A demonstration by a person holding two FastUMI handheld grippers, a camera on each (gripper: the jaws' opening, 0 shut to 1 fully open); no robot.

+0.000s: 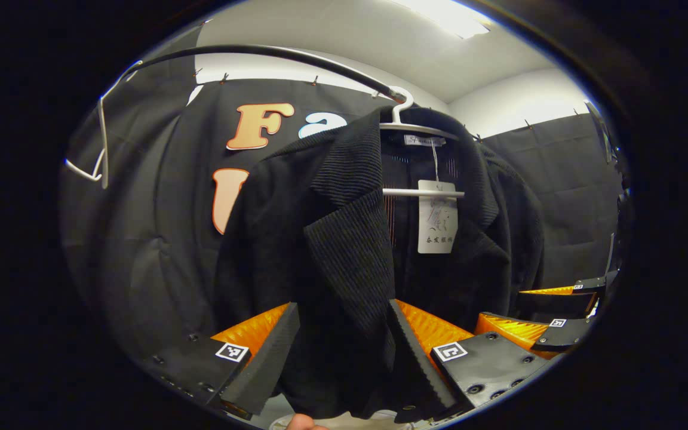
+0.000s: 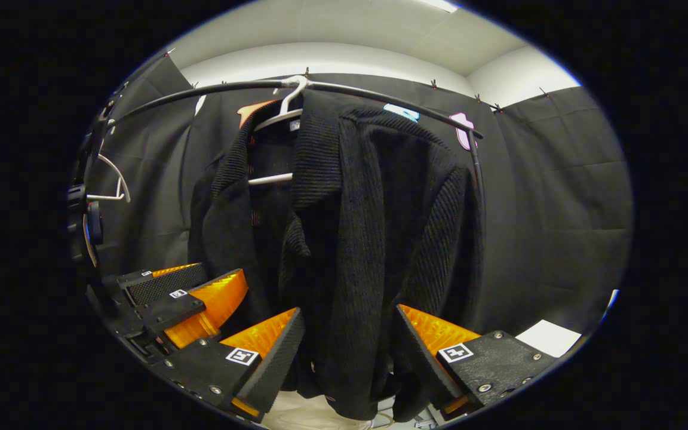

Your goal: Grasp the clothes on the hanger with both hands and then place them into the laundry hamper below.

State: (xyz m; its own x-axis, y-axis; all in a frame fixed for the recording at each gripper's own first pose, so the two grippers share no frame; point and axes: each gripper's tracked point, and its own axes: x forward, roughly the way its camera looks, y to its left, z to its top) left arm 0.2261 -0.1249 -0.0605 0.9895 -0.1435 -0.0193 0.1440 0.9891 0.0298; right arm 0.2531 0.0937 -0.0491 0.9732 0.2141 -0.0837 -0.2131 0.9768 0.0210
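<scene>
Jacket (image 1: 344, 251): matt black cloth, coarse weave; collar and lapels ribbed, cord-like. Lining inside the neck looks smoother, with thin reddish stripes. Hanger (image 1: 418, 128): smooth white plastic, slight sheen. Hang tag (image 1: 438, 224): flat white paper on a thin string. Rail (image 2: 380, 95): smooth dark tube, faint gloss; metal or coated, cannot tell. Booth wall (image 2: 553, 209): matt black cloth, creased. Ceiling: matt white, smooth.
</scene>
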